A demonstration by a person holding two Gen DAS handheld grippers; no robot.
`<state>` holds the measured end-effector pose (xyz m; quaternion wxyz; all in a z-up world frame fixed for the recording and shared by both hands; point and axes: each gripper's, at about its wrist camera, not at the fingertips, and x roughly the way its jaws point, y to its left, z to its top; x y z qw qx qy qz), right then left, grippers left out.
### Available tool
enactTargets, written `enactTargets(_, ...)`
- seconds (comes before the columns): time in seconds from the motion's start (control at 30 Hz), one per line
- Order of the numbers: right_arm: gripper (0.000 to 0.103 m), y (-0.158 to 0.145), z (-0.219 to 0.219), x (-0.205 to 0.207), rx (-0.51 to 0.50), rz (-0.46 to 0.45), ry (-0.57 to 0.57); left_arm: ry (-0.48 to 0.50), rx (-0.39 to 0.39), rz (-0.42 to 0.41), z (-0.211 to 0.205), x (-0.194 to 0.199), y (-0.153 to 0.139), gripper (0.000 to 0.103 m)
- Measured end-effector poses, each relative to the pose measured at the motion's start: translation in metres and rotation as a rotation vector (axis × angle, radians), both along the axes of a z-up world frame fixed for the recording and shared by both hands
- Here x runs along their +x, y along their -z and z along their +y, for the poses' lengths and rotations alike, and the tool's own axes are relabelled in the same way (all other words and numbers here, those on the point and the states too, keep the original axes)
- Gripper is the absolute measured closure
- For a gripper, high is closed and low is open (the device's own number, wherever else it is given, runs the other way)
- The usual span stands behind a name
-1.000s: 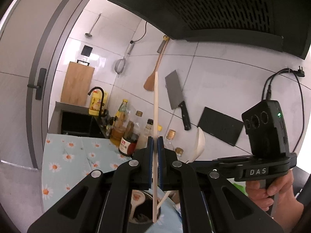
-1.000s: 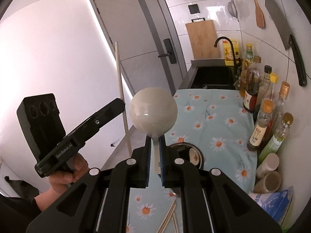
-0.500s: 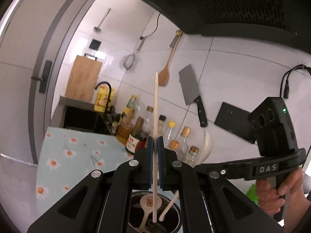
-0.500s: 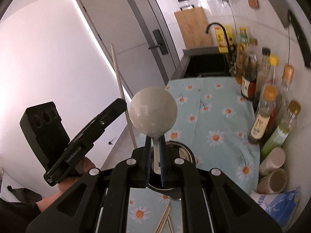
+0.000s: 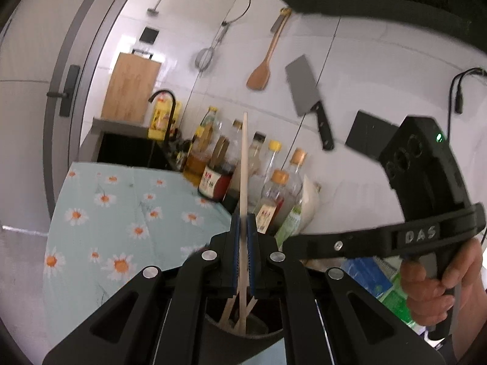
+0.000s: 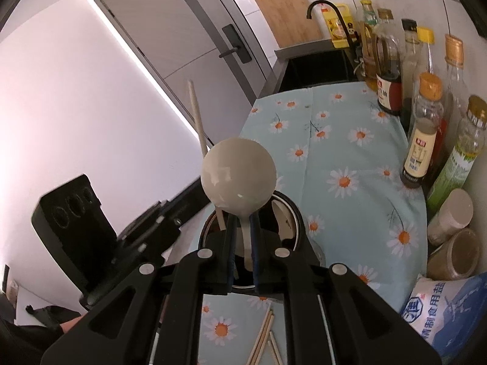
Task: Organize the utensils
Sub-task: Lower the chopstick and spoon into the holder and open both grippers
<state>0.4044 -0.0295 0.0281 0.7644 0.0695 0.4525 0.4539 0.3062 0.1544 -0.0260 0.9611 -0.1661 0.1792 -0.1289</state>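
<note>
While the chopstick (image 5: 243, 164) stands upright with its lower end inside the dark holder (image 6: 292, 213) on our daisy-cloth counter (image 6: 350, 152), we pinch it in the left claw (image 5: 242, 228), and our right claw (image 6: 243, 231) grips the white spoon (image 6: 239, 176) over the same holder.

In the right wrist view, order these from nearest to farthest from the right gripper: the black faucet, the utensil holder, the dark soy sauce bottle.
From the right gripper:
1. Utensil holder, directly under its fingers.
2. Dark soy sauce bottle, farther along the right wall, beyond the daisy cloth.
3. Black faucet, at the sink at the far end.
</note>
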Motion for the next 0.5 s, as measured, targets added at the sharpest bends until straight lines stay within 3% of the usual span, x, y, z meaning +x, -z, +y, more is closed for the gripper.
enactTargets(0.07,0.080,0.002,0.001,-0.001,-0.004,0.013,0.002,0.001,-0.009,0.025,0.002,0.000,0.005,0.099)
enactTargets(0.17,0.076,0.004,0.001,-0.003,-0.003,0.026,0.002,0.003,-0.018,0.056,0.004,-0.004,0.010,0.097)
enactTargets(0.23,0.074,0.003,-0.001,-0.004,0.000,0.029,0.010,-0.009,-0.015,0.073,0.005,-0.006,0.011,0.073)
enactTargets(0.5,0.074,-0.002,-0.011,-0.005,0.024,0.041,0.044,-0.016,0.007,0.067,0.005,-0.023,0.002,0.073)
